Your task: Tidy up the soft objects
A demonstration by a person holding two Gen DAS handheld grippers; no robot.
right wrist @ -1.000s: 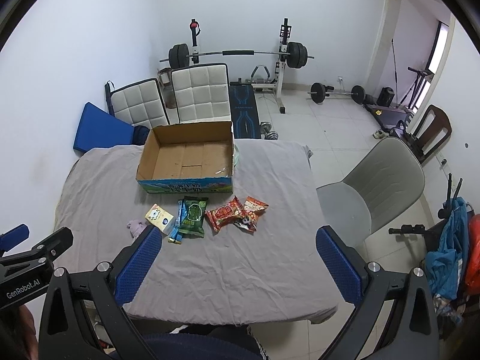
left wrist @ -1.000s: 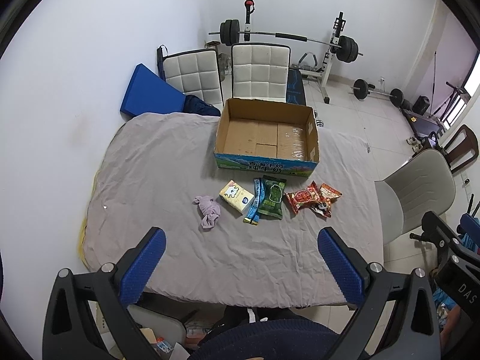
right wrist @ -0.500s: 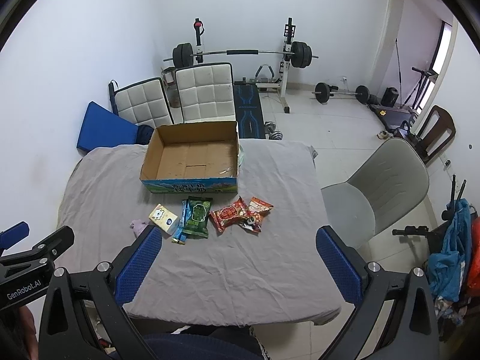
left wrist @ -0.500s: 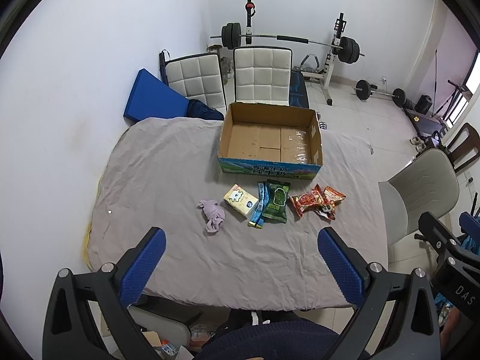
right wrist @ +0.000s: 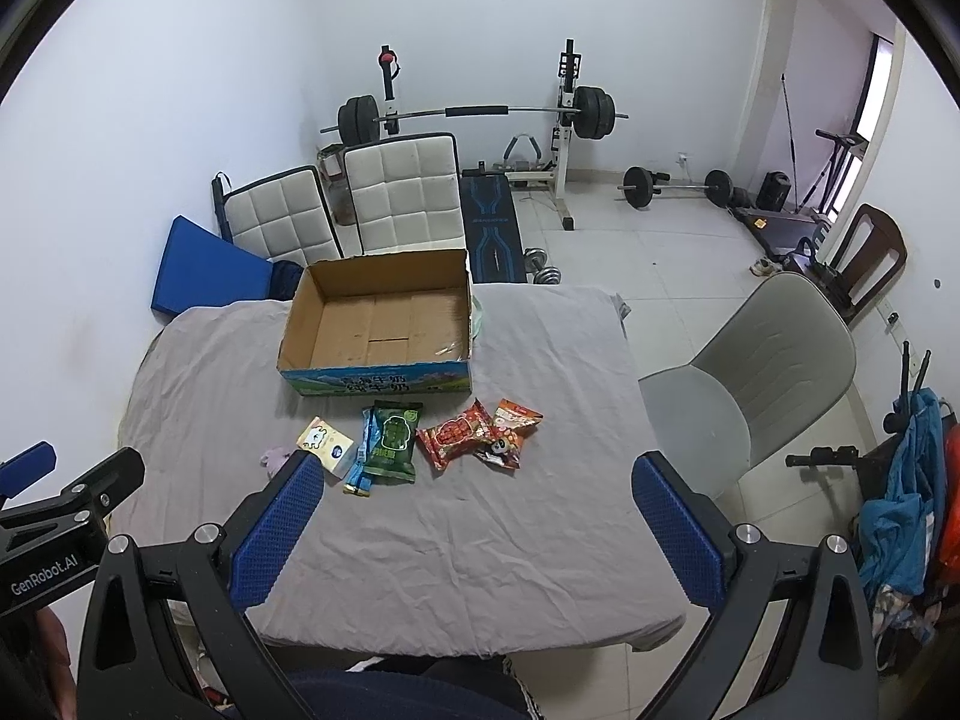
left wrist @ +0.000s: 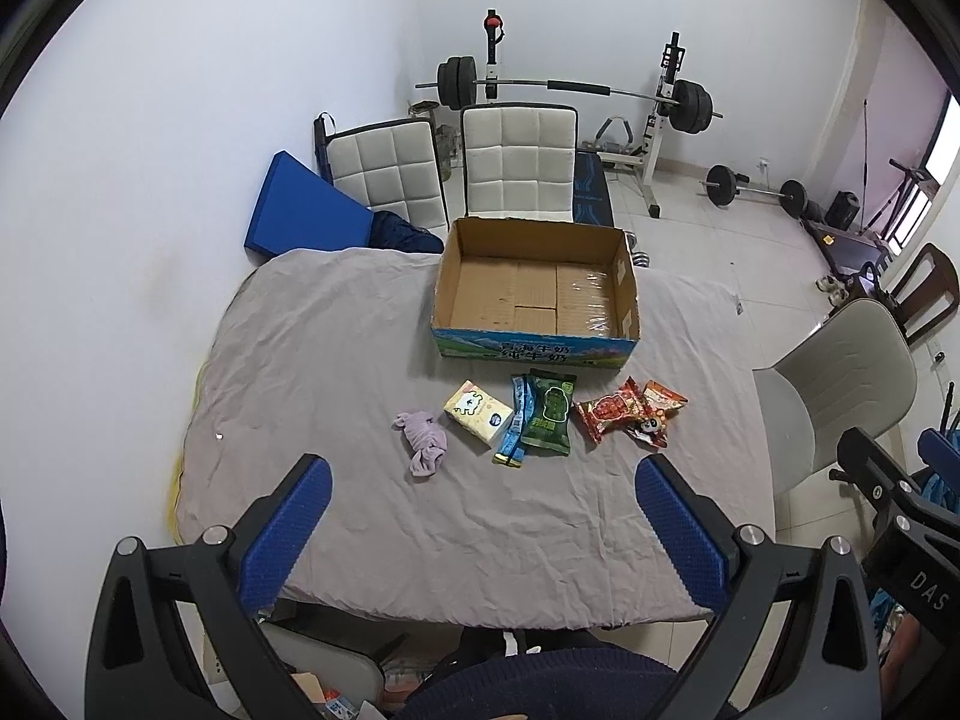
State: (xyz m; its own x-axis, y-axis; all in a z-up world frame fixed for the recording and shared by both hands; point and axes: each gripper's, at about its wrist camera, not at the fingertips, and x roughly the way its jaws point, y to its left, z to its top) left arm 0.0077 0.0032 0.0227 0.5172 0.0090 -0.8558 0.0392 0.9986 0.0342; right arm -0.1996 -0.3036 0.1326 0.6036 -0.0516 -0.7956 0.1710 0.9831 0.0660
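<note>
With the left gripper [left wrist: 480,531] and right gripper [right wrist: 474,525] both spread wide and empty above the worktop's [left wrist: 336,336] near edge, the limp lilac cloth [left wrist: 422,441], light tissue pack [left wrist: 478,417] and crinkly, slippery snack packets [left wrist: 627,414] lying just near of the empty cardboard box [left wrist: 534,294] probably want mid-body pinches.

Table cloth [left wrist: 372,360]: grey fabric, matt, creased all over.
Cardboard box [left wrist: 534,291]: raw brown board inside, glossy tape strip on floor, printed outer face.
Snack packets [left wrist: 627,414]: shiny plastic film, crinkled.
Purple rag [left wrist: 423,441]: soft matt cloth.
Tissue pack [left wrist: 477,417]: smooth plastic wrap.
Finger pads [left wrist: 288,531]: blue, dimpled rubbery texture; frames matt black plastic, metal bolts.
</note>
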